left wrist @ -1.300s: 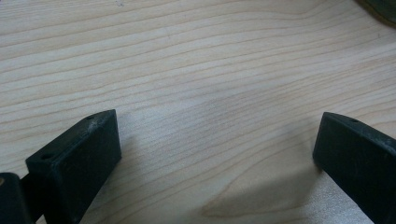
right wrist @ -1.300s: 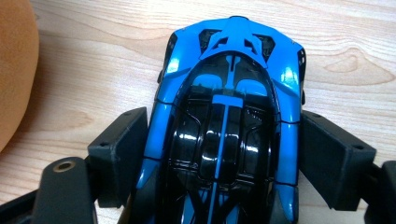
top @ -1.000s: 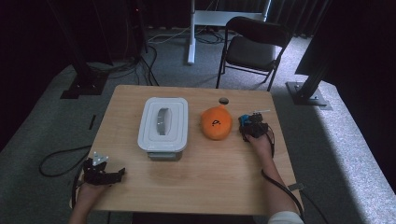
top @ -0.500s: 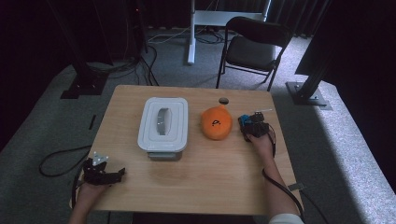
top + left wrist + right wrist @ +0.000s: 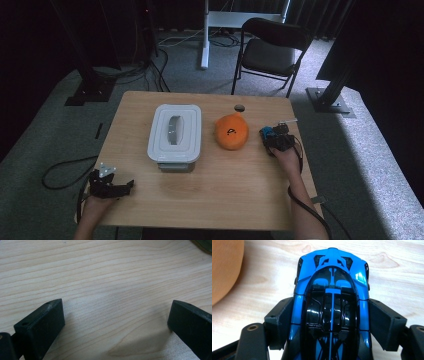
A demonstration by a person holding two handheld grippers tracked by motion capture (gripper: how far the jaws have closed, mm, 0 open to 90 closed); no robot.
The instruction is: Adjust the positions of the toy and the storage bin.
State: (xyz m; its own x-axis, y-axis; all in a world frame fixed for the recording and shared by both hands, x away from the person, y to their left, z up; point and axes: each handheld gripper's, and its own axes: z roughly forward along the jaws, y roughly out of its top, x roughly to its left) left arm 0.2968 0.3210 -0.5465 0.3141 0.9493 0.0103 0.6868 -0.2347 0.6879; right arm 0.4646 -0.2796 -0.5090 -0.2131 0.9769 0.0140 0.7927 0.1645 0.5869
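I've got the right tool [image 5: 332, 325] clamped on the blue toy car's [image 5: 331, 290] flanks, just right of the orange pouch [image 5: 232, 132] on the table [image 5: 225, 195], leaving the left tool [image 5: 115, 322] open, parked near-left.

A white lidded container [image 5: 175, 136] sits on the left half of the wooden table [image 5: 210, 195]. Just to its right lies an orange pouch [image 5: 232, 132], apart from it. A small dark disc [image 5: 239, 107] rests near the table's far edge. Behind the table stands a black chair [image 5: 270, 52] on grey carpet.
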